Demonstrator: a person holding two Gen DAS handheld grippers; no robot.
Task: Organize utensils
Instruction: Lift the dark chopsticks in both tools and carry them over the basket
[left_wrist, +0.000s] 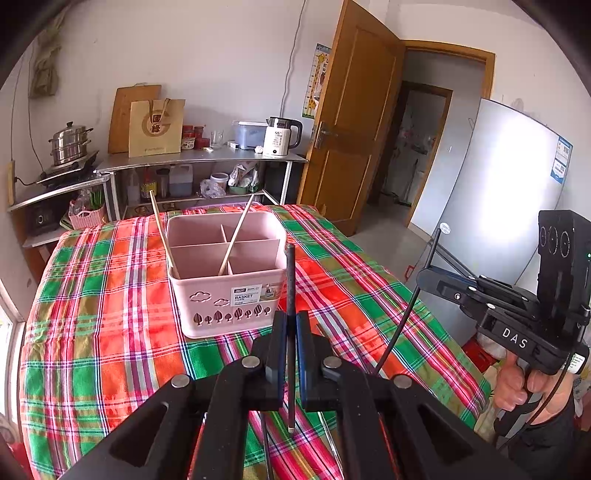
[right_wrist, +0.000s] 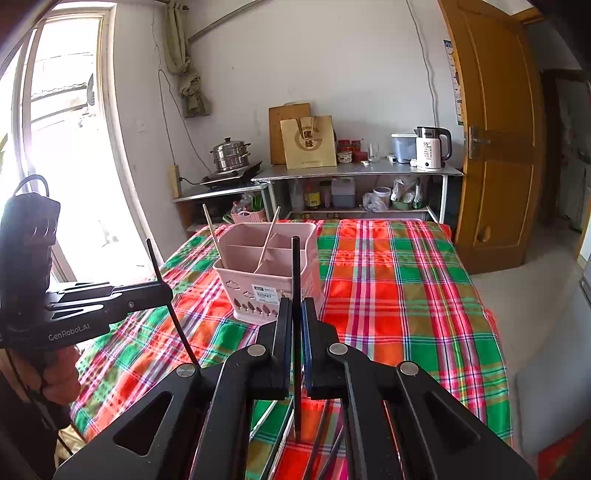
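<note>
A pink divided basket (left_wrist: 225, 291) stands on the plaid tablecloth; it also shows in the right wrist view (right_wrist: 269, 280). Two light wooden chopsticks (left_wrist: 236, 234) lean in its compartments. My left gripper (left_wrist: 291, 325) is shut on a black chopstick (left_wrist: 290, 280), held upright in front of the basket. My right gripper (right_wrist: 295, 314) is shut on another black chopstick (right_wrist: 295, 273), also upright, near the basket's front. The right gripper appears in the left wrist view (left_wrist: 424, 275) with its chopstick, to the right of the table. The left gripper appears in the right wrist view (right_wrist: 166, 291) at the left.
The plaid cloth (left_wrist: 110, 295) covers the whole table. More dark utensils lie on the cloth under the right gripper (right_wrist: 328, 443). Metal shelves with a kettle (left_wrist: 282, 136), pot and bag stand behind the table. A wooden door (left_wrist: 354, 122) is at the right.
</note>
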